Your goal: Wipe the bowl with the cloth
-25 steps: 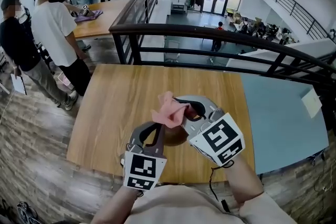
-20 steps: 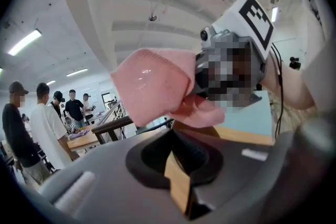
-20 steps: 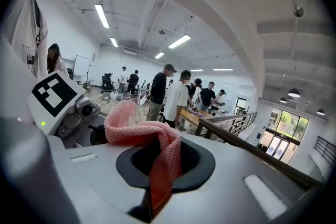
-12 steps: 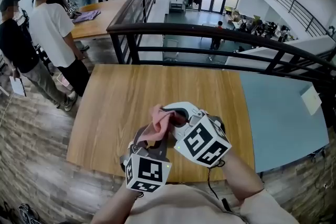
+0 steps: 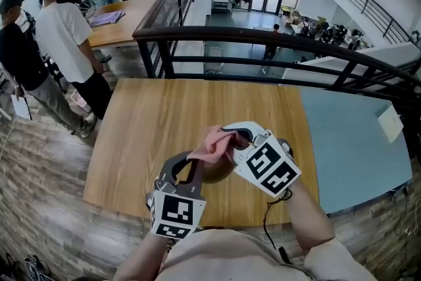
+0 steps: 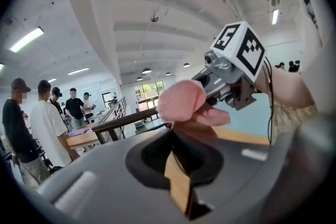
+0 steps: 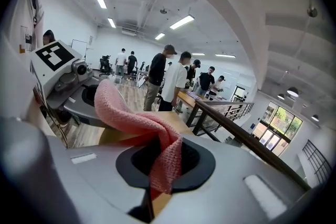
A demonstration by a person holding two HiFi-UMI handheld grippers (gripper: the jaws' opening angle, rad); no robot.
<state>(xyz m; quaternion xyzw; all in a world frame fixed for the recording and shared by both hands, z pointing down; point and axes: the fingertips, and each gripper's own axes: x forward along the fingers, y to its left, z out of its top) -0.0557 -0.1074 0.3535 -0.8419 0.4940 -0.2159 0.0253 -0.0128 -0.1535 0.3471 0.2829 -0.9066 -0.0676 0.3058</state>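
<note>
In the head view a brown wooden bowl (image 5: 219, 171) is held up over the wooden table (image 5: 145, 128), between my two grippers. My left gripper (image 5: 193, 169) is shut on the bowl's rim, which shows as a thin wooden edge (image 6: 179, 190) between the jaws in the left gripper view. My right gripper (image 5: 231, 139) is shut on a pink knitted cloth (image 5: 212, 145). The cloth (image 7: 128, 115) drapes from the right jaws onto the bowl (image 7: 116, 137). From the left gripper view the cloth (image 6: 181, 102) bulges just above the bowl, with the right gripper (image 6: 209, 91) behind it.
A dark metal railing (image 5: 276, 43) runs along the table's far edge. A pale blue table (image 5: 355, 148) adjoins on the right. Several people (image 5: 62, 36) stand at the left beside another wooden table (image 5: 125, 23).
The right gripper has come down with the cloth, swinging left and then back right over the bowl, and has rolled a little. The left gripper and the bowl have hardly moved.
</note>
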